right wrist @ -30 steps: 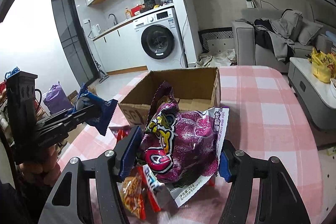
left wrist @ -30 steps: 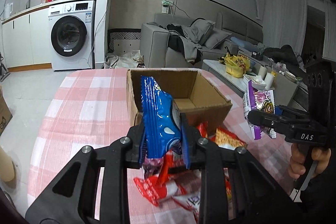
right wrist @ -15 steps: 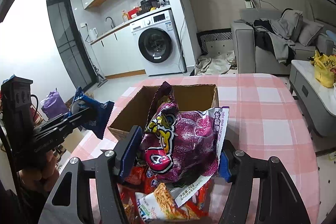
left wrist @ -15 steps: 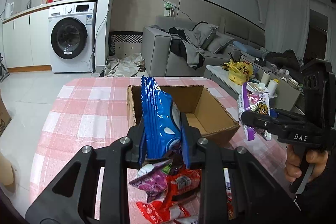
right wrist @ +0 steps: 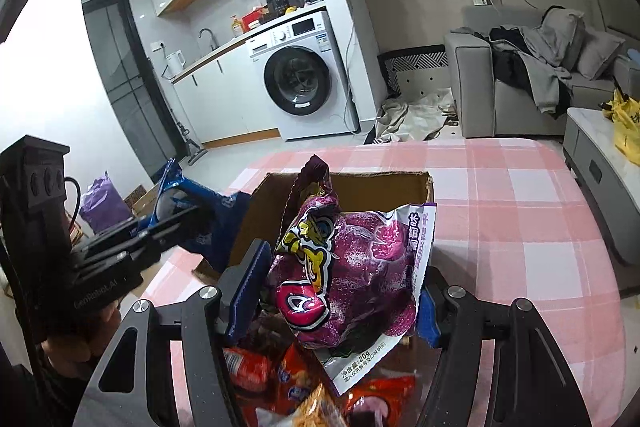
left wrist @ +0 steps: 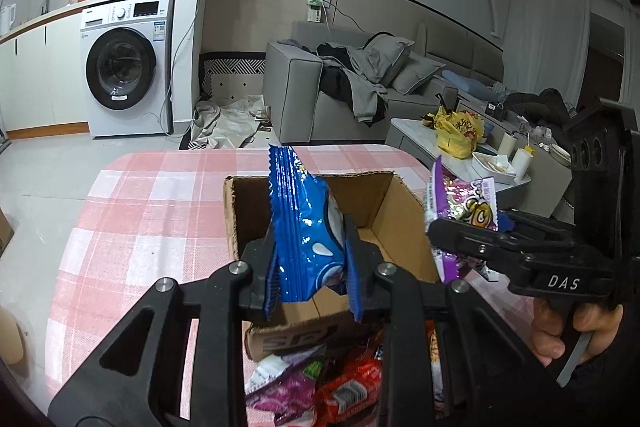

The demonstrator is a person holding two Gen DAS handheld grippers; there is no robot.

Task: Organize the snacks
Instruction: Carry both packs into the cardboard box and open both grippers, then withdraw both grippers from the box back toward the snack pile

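My left gripper (left wrist: 312, 283) is shut on a blue cookie packet (left wrist: 304, 227), held upright above the near wall of the open cardboard box (left wrist: 384, 203). My right gripper (right wrist: 336, 299) is shut on a purple snack bag (right wrist: 352, 275), held above the box's near right side (right wrist: 384, 183). Each gripper shows in the other's view: the right one (left wrist: 452, 239) with its purple bag (left wrist: 464, 203), the left one (right wrist: 188, 219) with its blue packet (right wrist: 208, 211). Loose snack packets (left wrist: 320, 387) lie on the table in front of the box, also in the right wrist view (right wrist: 288, 379).
The box stands on a table with a pink checked cloth (left wrist: 152, 211). Behind are a washing machine (left wrist: 124, 75), a grey sofa (left wrist: 360, 83) and a low table with a yellow bag (left wrist: 456, 131).
Both grippers have risen and drawn back while holding their packets. The box now sits lower in view, more of its inside shows, and fewer loose snacks show below.
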